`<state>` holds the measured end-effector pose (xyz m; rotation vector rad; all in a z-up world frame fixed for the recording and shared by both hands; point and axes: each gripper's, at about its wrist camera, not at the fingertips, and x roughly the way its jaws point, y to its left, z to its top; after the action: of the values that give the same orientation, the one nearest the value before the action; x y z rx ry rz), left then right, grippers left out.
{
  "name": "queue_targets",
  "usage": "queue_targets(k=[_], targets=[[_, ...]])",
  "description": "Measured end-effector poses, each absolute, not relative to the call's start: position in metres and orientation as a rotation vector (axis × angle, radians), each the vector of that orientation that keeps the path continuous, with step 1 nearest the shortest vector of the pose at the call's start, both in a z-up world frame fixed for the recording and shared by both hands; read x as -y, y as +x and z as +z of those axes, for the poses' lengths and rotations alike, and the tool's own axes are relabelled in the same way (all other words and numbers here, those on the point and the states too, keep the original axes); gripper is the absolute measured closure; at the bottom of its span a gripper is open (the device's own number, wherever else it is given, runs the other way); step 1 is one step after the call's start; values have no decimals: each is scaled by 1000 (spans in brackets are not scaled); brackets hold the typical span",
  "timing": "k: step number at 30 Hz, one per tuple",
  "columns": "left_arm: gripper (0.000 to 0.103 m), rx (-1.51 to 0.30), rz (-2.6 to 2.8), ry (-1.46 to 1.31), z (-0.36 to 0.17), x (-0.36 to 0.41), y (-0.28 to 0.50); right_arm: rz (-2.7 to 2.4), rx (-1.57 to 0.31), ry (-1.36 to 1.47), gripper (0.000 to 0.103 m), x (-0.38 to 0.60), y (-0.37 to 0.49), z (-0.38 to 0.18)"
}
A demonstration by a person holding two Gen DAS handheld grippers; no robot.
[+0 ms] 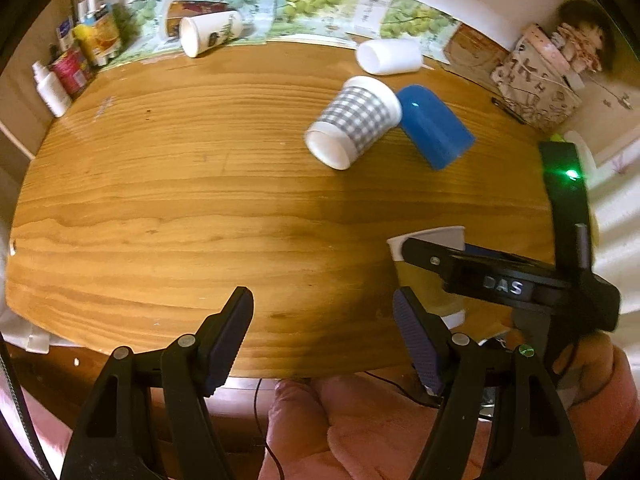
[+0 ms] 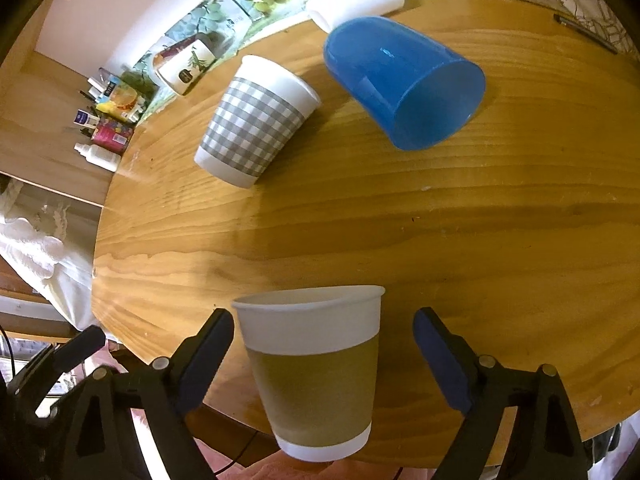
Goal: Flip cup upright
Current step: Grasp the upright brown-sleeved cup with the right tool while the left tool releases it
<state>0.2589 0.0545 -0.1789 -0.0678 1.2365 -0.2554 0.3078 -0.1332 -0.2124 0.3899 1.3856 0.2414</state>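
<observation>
My right tool (image 2: 324, 356) points steeply down at the near edge of the wooden bench (image 2: 440, 240), and a brown-sleeved paper cup (image 2: 316, 376) sits right between its fingers. The cup stands mouth up, its long axis roughly vertical and leaning slightly. The left fingertip (image 2: 208, 356) is touching or just beside the cup wall; the right one stands clear, so the tool is wide and I judge it is not gripping. My left tool (image 1: 320, 336) hovers beside it to the left, also tilted downward, moderately wide and holding nothing. Farther across the bench, a gray checked cup (image 2: 256, 120) and a blue plastic cup (image 2: 404, 80) lie on their sides, mouths toward the near side. The right tool is nearer to both, so I would reach with it next.
</observation>
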Motion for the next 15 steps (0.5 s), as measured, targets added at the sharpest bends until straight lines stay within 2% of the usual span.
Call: queue_targets(k=[9,15], targets=[[27,-1243,-355,-64,-179,-37,259,257,-1417,390,32,137,311,-217],[27,-1246,-369,-62,-180,-31,258,256,-1398,372,34,143,310,-213]])
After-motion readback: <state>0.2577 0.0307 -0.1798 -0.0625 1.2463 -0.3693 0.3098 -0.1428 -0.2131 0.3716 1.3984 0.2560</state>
